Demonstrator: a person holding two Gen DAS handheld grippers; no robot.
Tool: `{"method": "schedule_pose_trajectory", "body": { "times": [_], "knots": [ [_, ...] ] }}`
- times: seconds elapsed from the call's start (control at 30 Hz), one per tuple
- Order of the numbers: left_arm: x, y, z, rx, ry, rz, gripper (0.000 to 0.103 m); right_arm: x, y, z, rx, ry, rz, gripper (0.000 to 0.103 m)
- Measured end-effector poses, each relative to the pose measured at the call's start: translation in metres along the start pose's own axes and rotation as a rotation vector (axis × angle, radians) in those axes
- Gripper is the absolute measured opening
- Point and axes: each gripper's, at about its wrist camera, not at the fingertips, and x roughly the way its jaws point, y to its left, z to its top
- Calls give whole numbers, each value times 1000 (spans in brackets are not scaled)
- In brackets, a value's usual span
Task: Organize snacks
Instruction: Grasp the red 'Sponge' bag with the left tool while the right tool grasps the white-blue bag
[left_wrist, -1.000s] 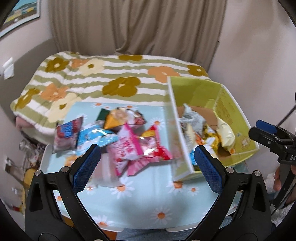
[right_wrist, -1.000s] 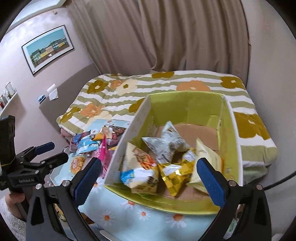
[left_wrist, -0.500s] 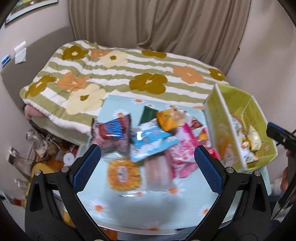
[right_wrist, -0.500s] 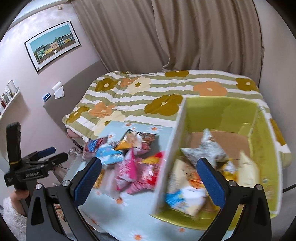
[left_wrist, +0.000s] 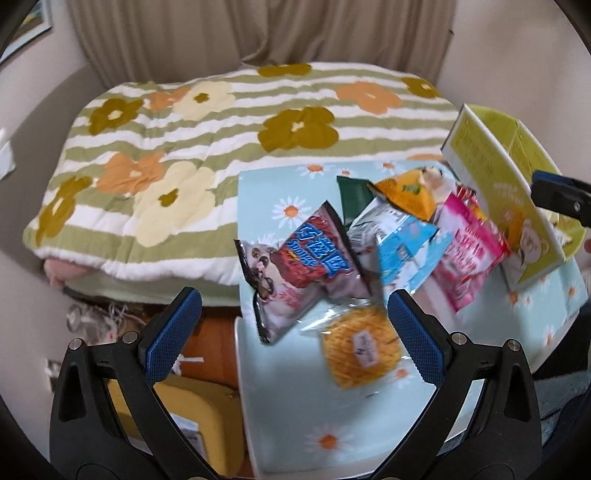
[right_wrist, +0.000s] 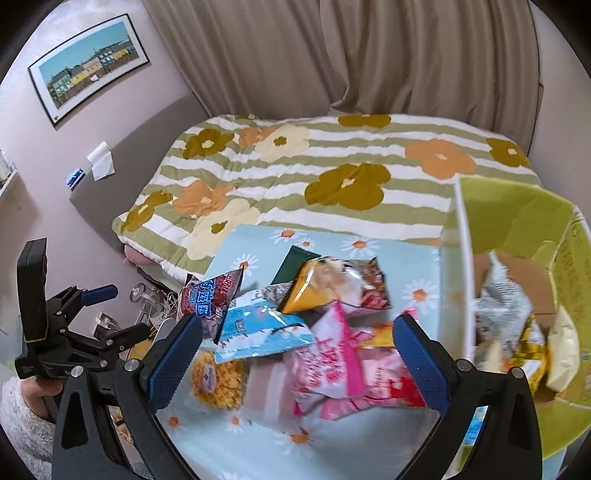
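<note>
Left wrist view: the flowered bedspread (left_wrist: 207, 147) fills the far side, green stripes with orange and olive blooms. Against its near edge stands my small table under a pale blue daisy cloth (left_wrist: 317, 417). At the table's right end sits the yellow-green cardboard box (left_wrist: 491, 173); in the right wrist view its inside shows several packets, a silver one (right_wrist: 498, 299) uppermost. The loose snacks lie heaped on the cloth just left of the box, overlapping one another: a pink packet (left_wrist: 465, 251) nearest the box, a light blue packet (left_wrist: 406, 251) beside it, a red and blue bag (left_wrist: 314, 254) at the left edge of the cloth, an orange triangular pack (left_wrist: 406, 195) farther back, and a round golden pastry in clear wrap (left_wrist: 360, 347) closest to me.

My left gripper (left_wrist: 293, 332) is spread wide and empty, held above the bag and pastry. My right gripper (right_wrist: 297, 362) is likewise spread wide with nothing in it, above the pink packet.
</note>
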Motion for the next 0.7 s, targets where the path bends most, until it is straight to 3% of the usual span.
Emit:
{"method": "schedule_pose_trajectory", "body": {
  "times": [0.23, 0.43, 0.7],
  "knots": [
    [43, 15, 14, 169, 68, -73, 101, 37, 23, 5, 35, 49, -47, 103],
    [80, 5, 23, 377, 125, -102, 101, 68, 43, 0, -26, 107, -57, 102],
    [114, -11, 29, 546, 183, -149, 101, 91, 53, -8, -114, 120, -38, 102]
  ]
}}
